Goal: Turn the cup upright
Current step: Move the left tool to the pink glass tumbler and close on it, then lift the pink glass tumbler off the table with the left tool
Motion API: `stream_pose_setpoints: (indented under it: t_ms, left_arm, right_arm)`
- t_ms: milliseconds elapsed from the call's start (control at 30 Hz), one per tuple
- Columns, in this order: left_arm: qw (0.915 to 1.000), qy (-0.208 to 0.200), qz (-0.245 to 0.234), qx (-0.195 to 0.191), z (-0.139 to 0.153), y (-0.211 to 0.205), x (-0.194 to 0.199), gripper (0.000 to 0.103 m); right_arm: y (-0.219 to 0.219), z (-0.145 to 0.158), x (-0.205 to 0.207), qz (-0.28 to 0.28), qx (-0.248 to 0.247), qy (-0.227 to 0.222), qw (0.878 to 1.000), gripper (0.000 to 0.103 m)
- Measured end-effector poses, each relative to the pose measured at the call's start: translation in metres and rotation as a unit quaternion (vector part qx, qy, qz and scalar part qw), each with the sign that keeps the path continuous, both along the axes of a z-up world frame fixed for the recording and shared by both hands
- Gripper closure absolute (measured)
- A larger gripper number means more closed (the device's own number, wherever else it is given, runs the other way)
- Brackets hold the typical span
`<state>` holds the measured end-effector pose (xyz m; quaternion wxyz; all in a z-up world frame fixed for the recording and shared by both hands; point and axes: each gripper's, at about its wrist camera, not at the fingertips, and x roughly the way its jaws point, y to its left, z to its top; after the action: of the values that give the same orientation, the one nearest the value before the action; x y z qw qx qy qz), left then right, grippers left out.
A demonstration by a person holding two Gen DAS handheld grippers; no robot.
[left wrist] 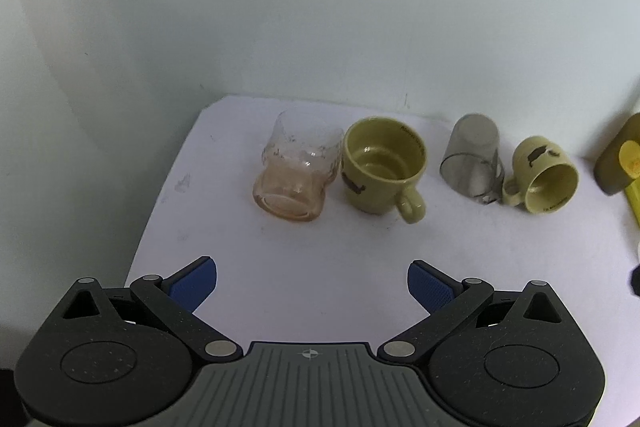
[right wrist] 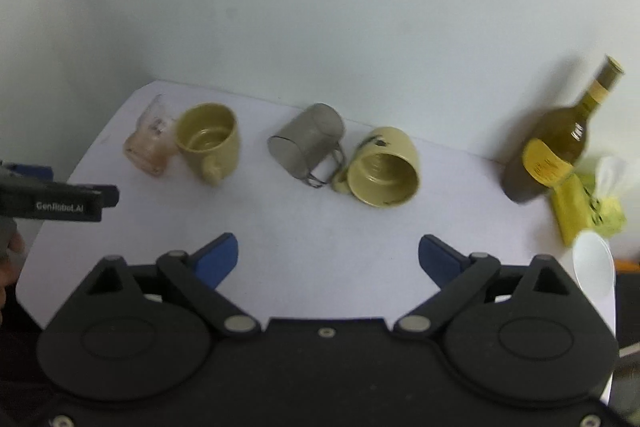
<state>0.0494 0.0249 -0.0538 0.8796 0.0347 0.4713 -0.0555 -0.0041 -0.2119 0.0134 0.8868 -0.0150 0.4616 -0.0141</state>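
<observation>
the olive bottle (left wrist: 614, 163) is mostly chopped off by the right edge in the left wrist view, just a slab of it and a bit of yellow label. in the right wrist view it's smeared with blur, and the label text (right wrist: 546, 165) is unreadable. the yellow packet (right wrist: 576, 205) beside it is half hidden behind the bottle and its print is too blurry to read. lettering inside the rim of the upright mug (left wrist: 380, 167) is too small to make out. the left gripper (right wrist: 56, 201) pokes in from the left edge, mostly cut off, so its jaws can't be judged there.
</observation>
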Motion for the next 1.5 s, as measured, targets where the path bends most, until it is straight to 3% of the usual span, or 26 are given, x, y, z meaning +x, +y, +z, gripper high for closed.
stream_pose_setpoints:
  t_ms: [200, 433, 667, 833, 967, 1067, 1100, 1200, 1300, 1500]
  left_arm:
    - [0.9997, 0.015, -0.017, -0.008, -0.013, 0.018, 0.017, 0.0]
    - [0.9994, 0.021, -0.009, -0.028, -0.023, 0.041, 0.033, 0.0]
    - [0.9984, 0.028, 0.006, -0.048, -0.045, 0.049, 0.047, 0.0]
    - [0.9976, 0.012, 0.022, -0.065, -0.063, 0.046, 0.077, 0.0]
    - [0.9967, 0.004, 0.025, -0.077, -0.073, 0.038, 0.099, 0.006]
    - [0.997, 0.004, 0.021, -0.075, -0.088, 0.026, 0.114, 0.019]
    - [0.9971, 0.003, 0.017, -0.075, -0.091, 0.023, 0.116, 0.029]
    - [0.998, -0.011, 0.012, -0.061, -0.094, 0.014, 0.111, 0.036]
    - [0.9982, -0.017, 0.019, -0.054, -0.093, 0.01, 0.102, 0.036]
    - [0.9973, -0.003, 0.07, -0.022, -0.091, -0.002, 0.054, 0.036]
  right_arm:
    - [0.016, 0.001, 0.002, -0.045, 0.002, 0.016, 0.999, 0.006]
    - [0.037, 0.007, 0.015, -0.05, -0.004, 0.025, 0.998, 0.006]
    - [0.049, 0.009, 0.007, -0.039, -0.049, 0.032, 0.998, 0.006]
    - [0.036, 0.008, -0.01, -0.056, -0.065, 0.046, 0.995, 0.006]
    - [0.017, 0.008, -0.024, -0.082, -0.069, 0.051, 0.993, 0.006]
    - [0.005, 0.008, -0.03, -0.088, -0.066, 0.05, 0.993, 0.006]
    - [0.003, 0.008, -0.031, -0.087, -0.065, 0.049, 0.993, 0.006]
    - [-0.009, 0.006, -0.03, -0.073, -0.062, 0.042, 0.995, 0.006]
    - [-0.029, 0.004, -0.025, -0.046, -0.048, 0.031, 0.997, 0.006]
    - [-0.06, 0.005, -0.017, -0.004, -0.017, 0.011, 1.0, 0.006]
